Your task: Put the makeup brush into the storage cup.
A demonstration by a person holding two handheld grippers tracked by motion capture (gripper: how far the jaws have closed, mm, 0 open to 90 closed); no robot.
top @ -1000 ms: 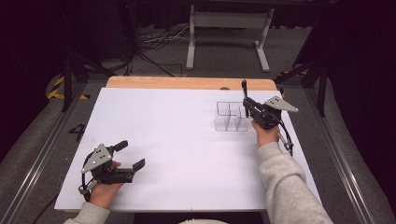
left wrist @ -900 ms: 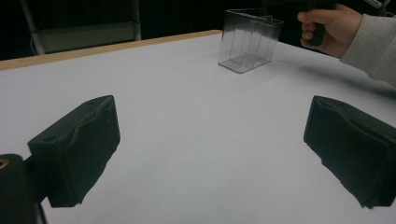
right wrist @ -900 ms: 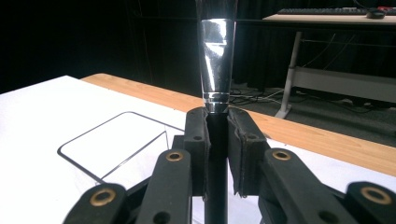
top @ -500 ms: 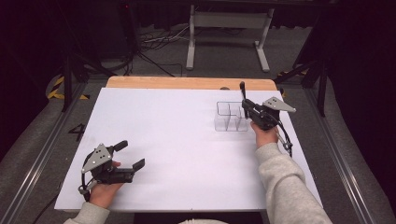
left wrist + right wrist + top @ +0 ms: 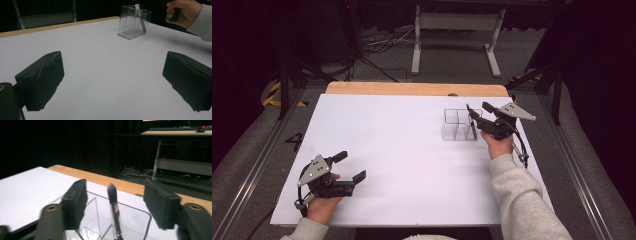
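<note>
both grippers stand open: right gripper jaws just opened, apparently clear of the brush upright in the clear organizer at far right; left gripper near-left on open white table.

My left tongs and right tongs are black, each topped by a grey three-cornered plate; my sleeves are light grey.
</note>
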